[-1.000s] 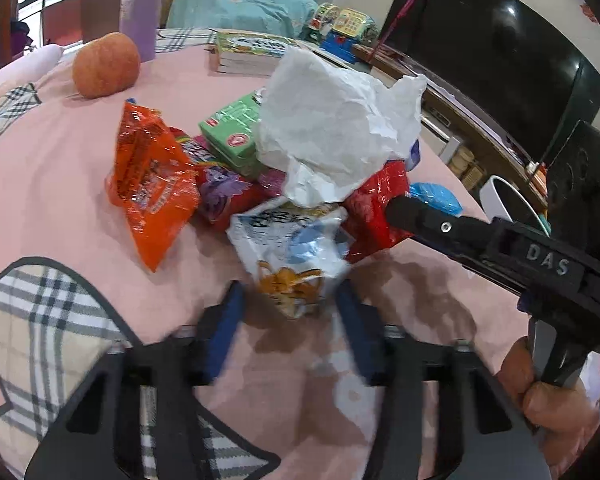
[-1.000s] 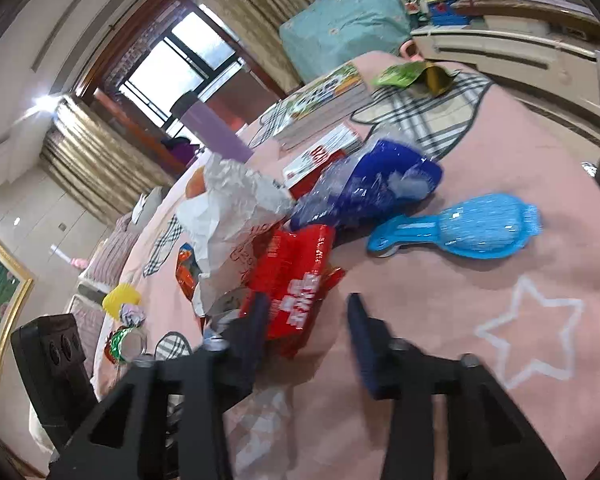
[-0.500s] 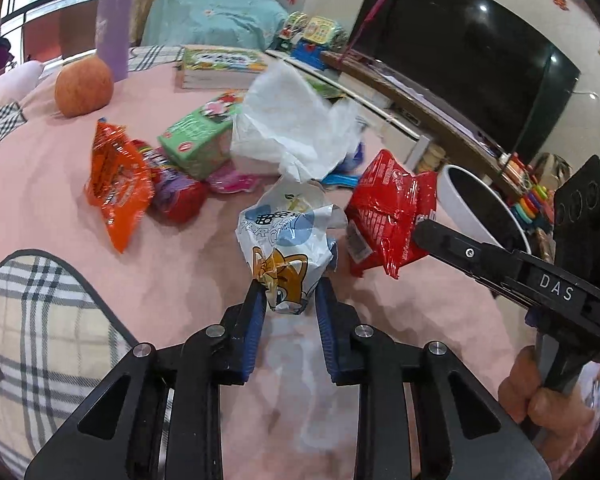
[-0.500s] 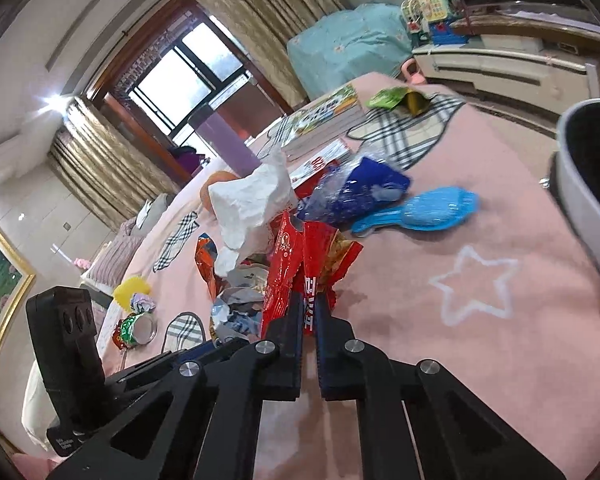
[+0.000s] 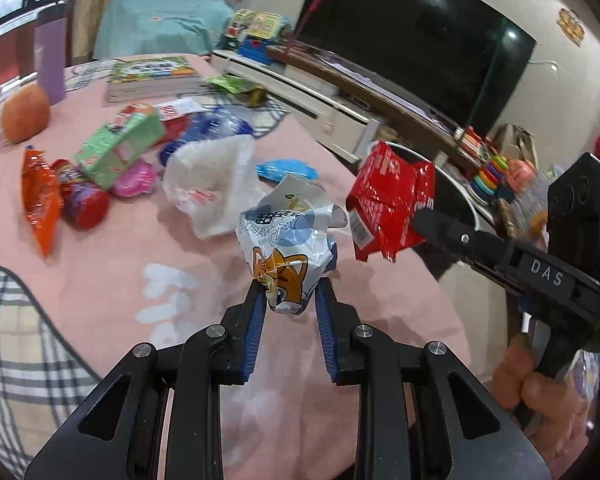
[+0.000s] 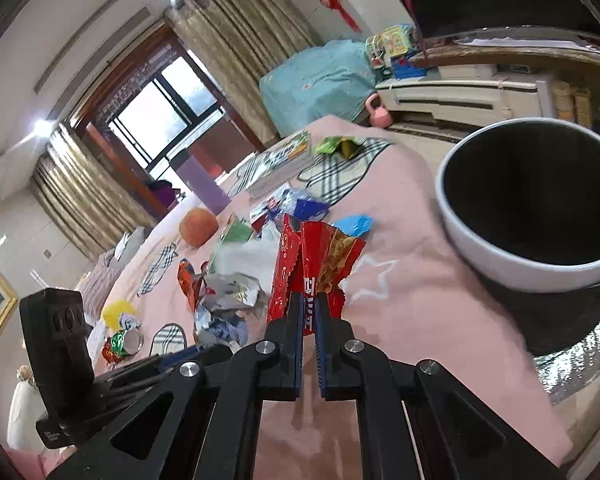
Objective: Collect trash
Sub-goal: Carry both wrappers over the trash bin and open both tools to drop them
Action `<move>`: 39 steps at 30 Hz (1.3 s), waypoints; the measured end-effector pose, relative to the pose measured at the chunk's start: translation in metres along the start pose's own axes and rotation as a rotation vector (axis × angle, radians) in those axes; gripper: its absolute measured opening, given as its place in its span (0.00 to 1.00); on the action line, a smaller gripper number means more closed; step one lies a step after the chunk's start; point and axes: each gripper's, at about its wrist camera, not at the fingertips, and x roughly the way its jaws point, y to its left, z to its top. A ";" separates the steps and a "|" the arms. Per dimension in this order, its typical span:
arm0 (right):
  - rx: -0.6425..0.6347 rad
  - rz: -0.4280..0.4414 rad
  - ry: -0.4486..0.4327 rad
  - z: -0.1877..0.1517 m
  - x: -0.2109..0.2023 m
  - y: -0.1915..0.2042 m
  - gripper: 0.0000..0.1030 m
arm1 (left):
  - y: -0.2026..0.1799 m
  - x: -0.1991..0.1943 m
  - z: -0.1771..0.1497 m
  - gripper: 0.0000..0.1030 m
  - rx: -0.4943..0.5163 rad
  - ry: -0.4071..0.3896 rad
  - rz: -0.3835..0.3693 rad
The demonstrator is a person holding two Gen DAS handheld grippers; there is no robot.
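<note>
My left gripper (image 5: 289, 298) is shut on a crumpled white and blue snack wrapper (image 5: 288, 236) with an orange cartoon fox, held just above the pink tablecloth (image 5: 112, 264). To its right, my right gripper (image 6: 309, 307) is shut on a red snack bag (image 6: 312, 260), also lifted; that red snack bag (image 5: 388, 208) shows in the left wrist view beside the right gripper's black body. A round bin (image 6: 496, 256) with a white rim and dark inside stands just off the table edge at the right, beyond the red bag.
More litter lies on the table: an orange wrapper (image 5: 40, 204), a white plastic bag (image 5: 212, 184), a green carton (image 5: 120, 144), a blue wrapper (image 5: 216, 128), a blue scoop (image 5: 286, 170). An orange fruit (image 5: 25, 114), books (image 5: 152, 78) and a purple bottle (image 5: 52, 64) sit at the far side.
Both grippers closed on their wrappers, then lifted them off the pile and carried them to the right, toward the table edge. The bin has come into full view.
</note>
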 end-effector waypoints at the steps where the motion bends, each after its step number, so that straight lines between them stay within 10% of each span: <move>1: 0.005 -0.003 -0.008 0.001 -0.003 -0.003 0.05 | -0.004 0.002 0.000 0.24 0.007 0.004 -0.003; 39: 0.046 -0.208 -0.149 0.029 -0.066 -0.079 0.05 | -0.104 0.065 0.066 0.24 0.199 0.019 -0.056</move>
